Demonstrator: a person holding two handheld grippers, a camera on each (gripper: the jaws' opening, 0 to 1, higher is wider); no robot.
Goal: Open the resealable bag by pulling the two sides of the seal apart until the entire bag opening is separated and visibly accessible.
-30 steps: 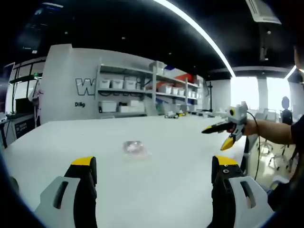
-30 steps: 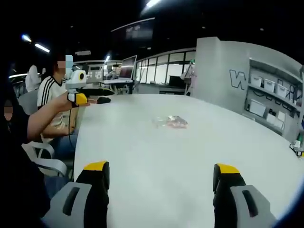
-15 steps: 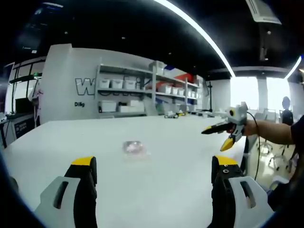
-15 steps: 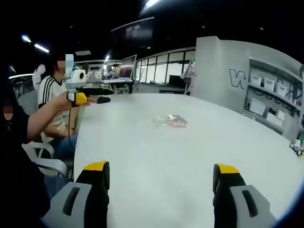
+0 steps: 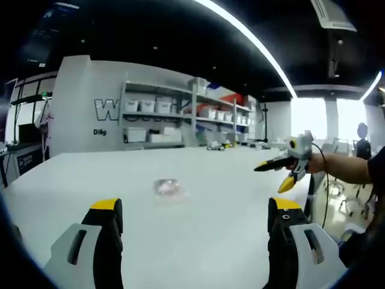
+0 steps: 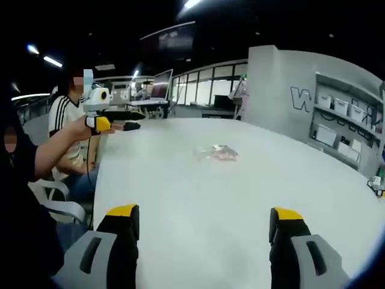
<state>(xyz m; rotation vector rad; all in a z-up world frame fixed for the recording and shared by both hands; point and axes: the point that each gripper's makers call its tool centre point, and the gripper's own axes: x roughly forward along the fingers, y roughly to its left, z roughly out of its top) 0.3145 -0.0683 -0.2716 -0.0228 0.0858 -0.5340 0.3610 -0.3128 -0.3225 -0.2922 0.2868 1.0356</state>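
A large white table (image 5: 198, 241) spreads across the lower half of both views, w/ a wide stretch of bare top. Behind it in the left gripper view stands a white wall (image 5: 78, 108) w/ dark lettering, and next to that a shelf unit (image 5: 180, 120) loaded w/ white bins. A long ceiling light strip (image 5: 252, 42) runs overhead. In the right gripper view the same lettered wall and shelves sit at the right edge; glass-walled offices (image 6: 198, 90) run along the back.

A seated person in a striped shirt (image 6: 66, 120) is at the left of the right gripper view, behind the table edge, near a white chair (image 6: 57, 201).

The left gripper (image 5: 195, 220) rises from the bottom of its own view, yellow-tipped jaws spread wide, nothing between them. It also shows in the right gripper view, held in a hand at the table's left edge. The right gripper (image 6: 204, 226) likewise stands wide open and empty in its own view; in the left gripper view it appears at right, held above the table edge, jaws apart.

The resealable bag (image 5: 168, 186) lies flat mid-table, small, clear w/ pinkish contents, well apart from both grippers. Its seal is too small to make out.
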